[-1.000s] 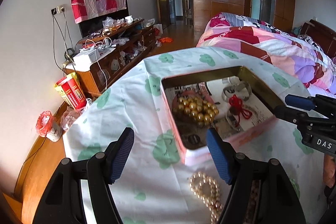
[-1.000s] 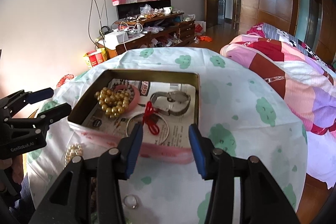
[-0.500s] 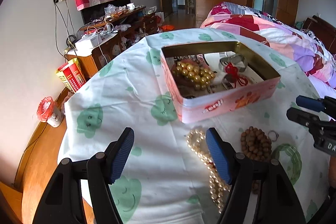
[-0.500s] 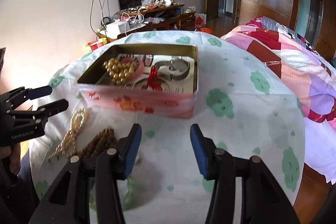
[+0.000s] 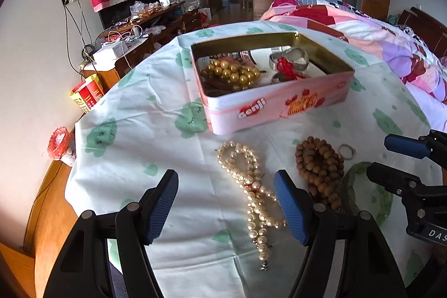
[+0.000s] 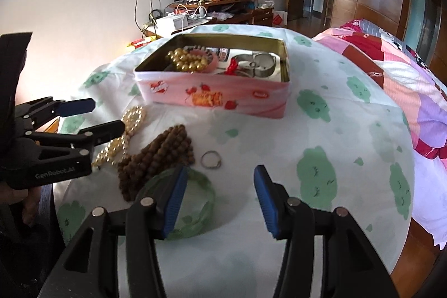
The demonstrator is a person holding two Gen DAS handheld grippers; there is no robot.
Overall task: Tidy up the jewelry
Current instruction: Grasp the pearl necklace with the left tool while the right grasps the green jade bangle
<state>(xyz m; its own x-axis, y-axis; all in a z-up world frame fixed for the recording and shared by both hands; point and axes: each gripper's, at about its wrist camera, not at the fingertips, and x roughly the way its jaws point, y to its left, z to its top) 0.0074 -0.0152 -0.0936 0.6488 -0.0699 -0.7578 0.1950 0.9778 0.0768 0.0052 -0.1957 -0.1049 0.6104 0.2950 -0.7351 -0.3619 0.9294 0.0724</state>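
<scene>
Pink tin point(image 5: 276, 105) sits open on the surface point(image 5: 156, 136), which is covered w/ a white cloth w/ green prints. Inside the tin: gold bead bunch point(image 5: 232, 73) at its left end, silver cuff point(image 5: 290, 57) w/ red knot point(image 5: 285, 66) toward the right.

Loose pieces lie on the cloth in front of the tin, on the near side. Pearl strand point(image 5: 251, 186) runs from just below the tin's front wall down toward the camera. Brown wooden beads point(image 5: 318, 166) are piled just right of the pearls, small metal ring point(image 5: 347, 151) right of those, green bangle point(image 5: 366, 194) nearer the edge.

Left tongs point(image 5: 226, 205) are apart, nothing btwn the pads. In the left wrist view the pearl strand lies in the gap btwn the fingers, closer to the right one; whether the pads touch the cloth can't be told. Wooden beads lie just outside the right finger.

Right tongs point(image 6: 220, 200) are also apart and have just been opening a bit more; empty. In the right wrist view the green bangle point(image 6: 192, 203) lies under and beside the left finger, partly hidden by it. Ring point(image 6: 211, 159) sits on the cloth just beyond the gap, wooden beads point(image 6: 159, 155) off to the left. Tin point(image 6: 218, 94) is farther back, well beyond both tongs.
</scene>
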